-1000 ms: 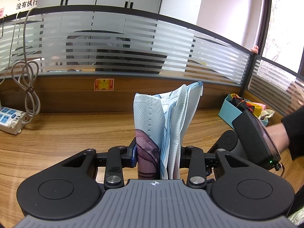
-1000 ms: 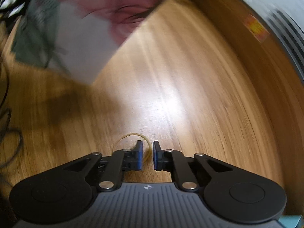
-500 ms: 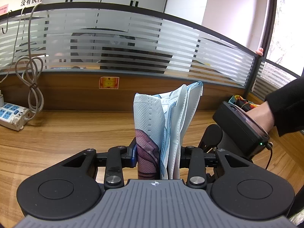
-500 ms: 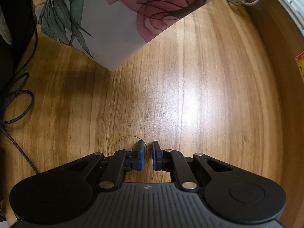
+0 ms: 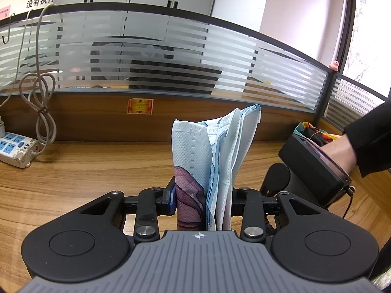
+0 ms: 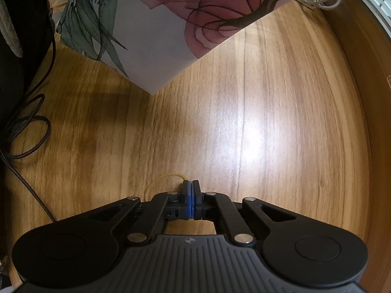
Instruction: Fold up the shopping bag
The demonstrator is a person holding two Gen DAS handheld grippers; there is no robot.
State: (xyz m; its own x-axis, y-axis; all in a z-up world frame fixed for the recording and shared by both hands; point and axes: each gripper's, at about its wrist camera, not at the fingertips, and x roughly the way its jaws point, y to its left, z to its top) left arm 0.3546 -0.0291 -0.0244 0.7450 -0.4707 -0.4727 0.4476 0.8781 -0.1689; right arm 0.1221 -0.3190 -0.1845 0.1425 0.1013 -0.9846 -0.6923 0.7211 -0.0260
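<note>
Your left gripper (image 5: 202,202) has its jaws pinching the folded shopping bag (image 5: 210,161), which stands up between them. Your right gripper (image 6: 191,190) points down at the wooden tabletop (image 6: 268,122); its jaws have just been closing and are now pressed together, with a yellow rubber band (image 6: 161,180) at their tips. Farther off, the bag's flowery side hangs above the tabletop.

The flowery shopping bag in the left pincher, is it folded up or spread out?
Folded. The white, blue and pink flowered fabric shopping bag stands as a narrow layered bundle squeezed in the left gripper above the wooden desk.
</note>
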